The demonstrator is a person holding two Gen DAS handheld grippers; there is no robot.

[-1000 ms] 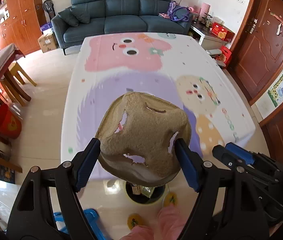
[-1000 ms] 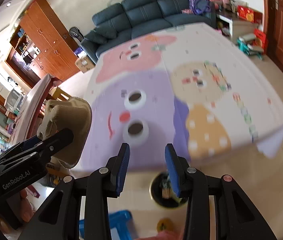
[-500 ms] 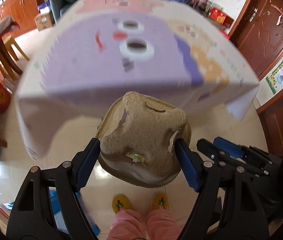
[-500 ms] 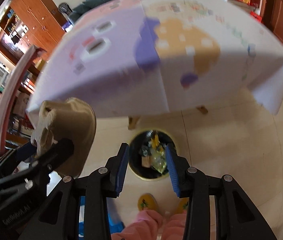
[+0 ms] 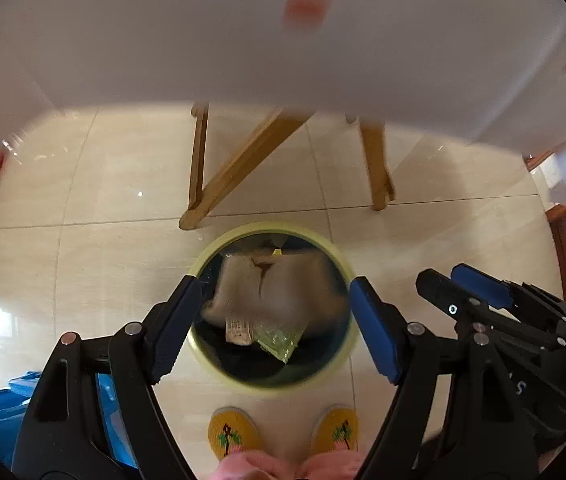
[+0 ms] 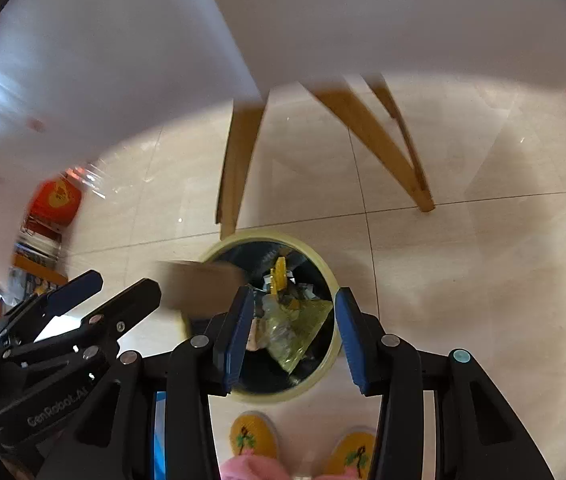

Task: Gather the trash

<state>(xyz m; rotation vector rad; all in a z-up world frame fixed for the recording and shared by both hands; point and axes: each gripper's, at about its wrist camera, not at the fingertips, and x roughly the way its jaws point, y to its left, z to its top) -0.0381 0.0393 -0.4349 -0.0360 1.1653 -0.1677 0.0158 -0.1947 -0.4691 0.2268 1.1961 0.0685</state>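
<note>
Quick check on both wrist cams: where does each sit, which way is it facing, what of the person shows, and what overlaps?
Left wrist: on the left tongs, facing straight down at the trash bin with the cardboard egg tray dropping in; yellow slippers show.
Right wrist: on the right tongs, also facing down over the bin, from its right; slippers and left tongs show.
Shared: bin, egg tray, slippers, wooden table legs, tiled floor.
</note>
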